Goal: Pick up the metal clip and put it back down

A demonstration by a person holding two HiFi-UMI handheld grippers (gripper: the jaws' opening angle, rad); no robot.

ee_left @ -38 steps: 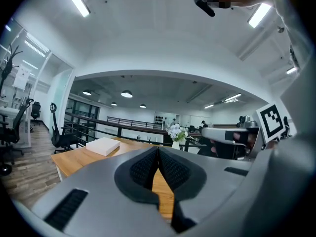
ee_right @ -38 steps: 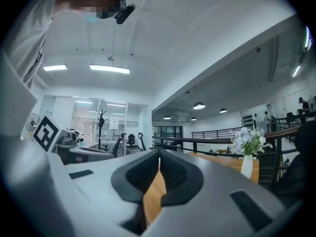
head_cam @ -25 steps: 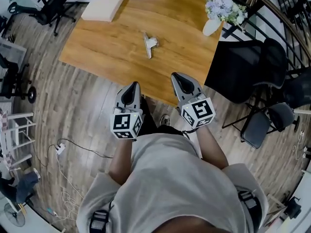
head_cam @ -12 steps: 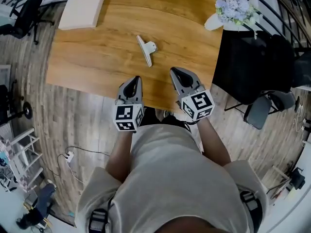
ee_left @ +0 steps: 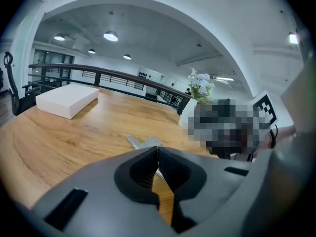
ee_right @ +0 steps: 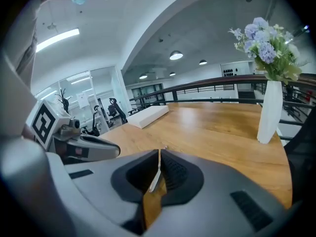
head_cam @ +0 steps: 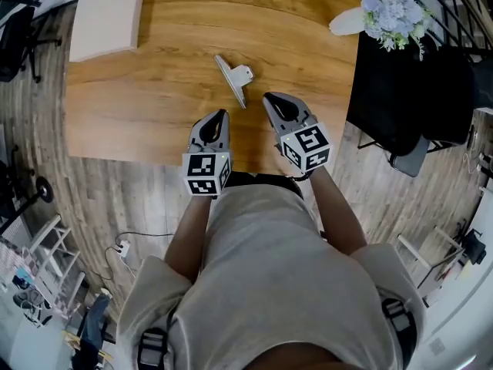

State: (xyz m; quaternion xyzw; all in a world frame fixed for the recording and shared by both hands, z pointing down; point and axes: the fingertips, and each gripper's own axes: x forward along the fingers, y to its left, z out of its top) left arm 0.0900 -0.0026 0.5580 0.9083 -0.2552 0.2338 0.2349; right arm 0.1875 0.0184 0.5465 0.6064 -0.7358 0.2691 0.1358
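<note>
The metal clip (head_cam: 233, 78) lies flat on the wooden table (head_cam: 146, 106), its long handle pointing toward me. My left gripper (head_cam: 222, 115) hovers over the table's near edge, just below and left of the clip, jaws shut and empty. My right gripper (head_cam: 267, 99) is to the clip's right, a short gap away from it, also shut with nothing held. In the left gripper view the clip (ee_left: 143, 142) shows just beyond the closed jaw tips (ee_left: 158, 148). In the right gripper view a sliver of the clip (ee_right: 154, 178) shows past the closed jaws (ee_right: 159, 153).
A flat white box (head_cam: 104, 14) sits at the table's far left. A white vase with flowers (head_cam: 350, 23) stands at the far right corner. A black chair (head_cam: 400, 91) stands to the right of the table. Wooden floor lies below the near edge.
The person has moved in toward the table. Both grippers have advanced from over the floor to over the table's near edge, closer to the clip. The clip has not moved.
</note>
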